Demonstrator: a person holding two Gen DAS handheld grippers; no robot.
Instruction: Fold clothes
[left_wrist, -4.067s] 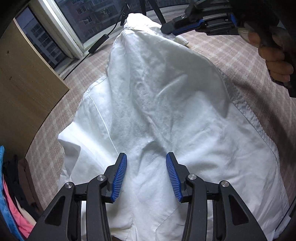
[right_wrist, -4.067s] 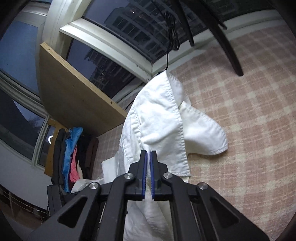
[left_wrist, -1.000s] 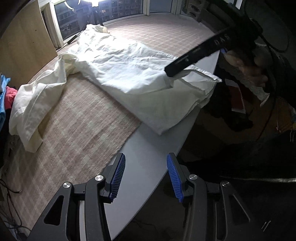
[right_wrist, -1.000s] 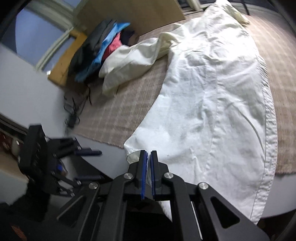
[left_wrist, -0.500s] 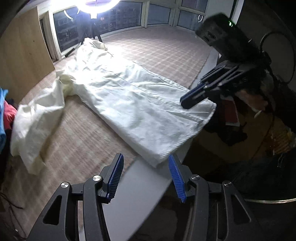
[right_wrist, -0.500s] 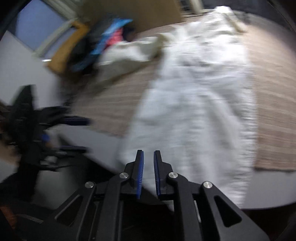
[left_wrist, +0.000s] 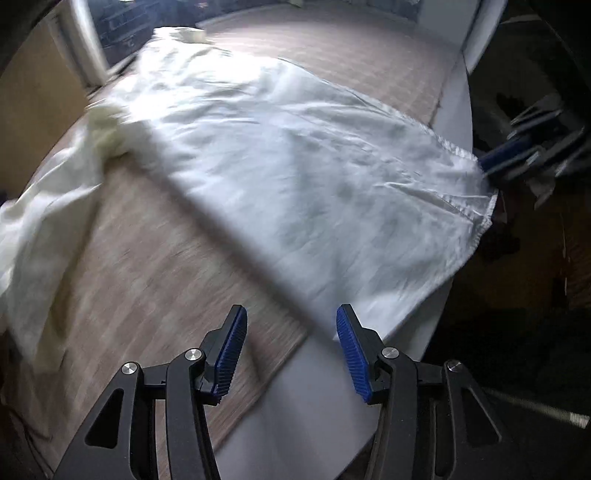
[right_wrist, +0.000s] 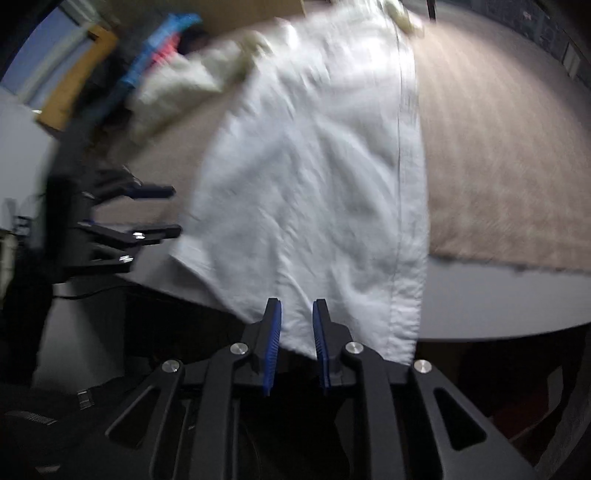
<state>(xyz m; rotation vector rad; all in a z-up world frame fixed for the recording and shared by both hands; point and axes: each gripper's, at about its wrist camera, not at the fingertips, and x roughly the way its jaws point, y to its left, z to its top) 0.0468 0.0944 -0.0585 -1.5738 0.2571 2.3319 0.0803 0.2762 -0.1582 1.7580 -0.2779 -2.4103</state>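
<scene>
Tablecloth under seemingly flat shirt

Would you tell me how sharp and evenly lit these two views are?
Left wrist view: motion-smeared placemat, bright glare on the far white shirt, left gripper crisp. Right wrist view: blurrier overall, clothes pile streaked, right gripper sharp, dark below the table.

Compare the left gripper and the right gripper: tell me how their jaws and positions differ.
The left gripper has its jaws spread wide; the right gripper has its jaws only narrowly apart.
The left gripper sits over the grey table edge with no cloth between its jaws; the right gripper has the hem of the white shirt lying between its jaws.
Both have blue ribbed pads on black arms, and neither is clamped.
</scene>
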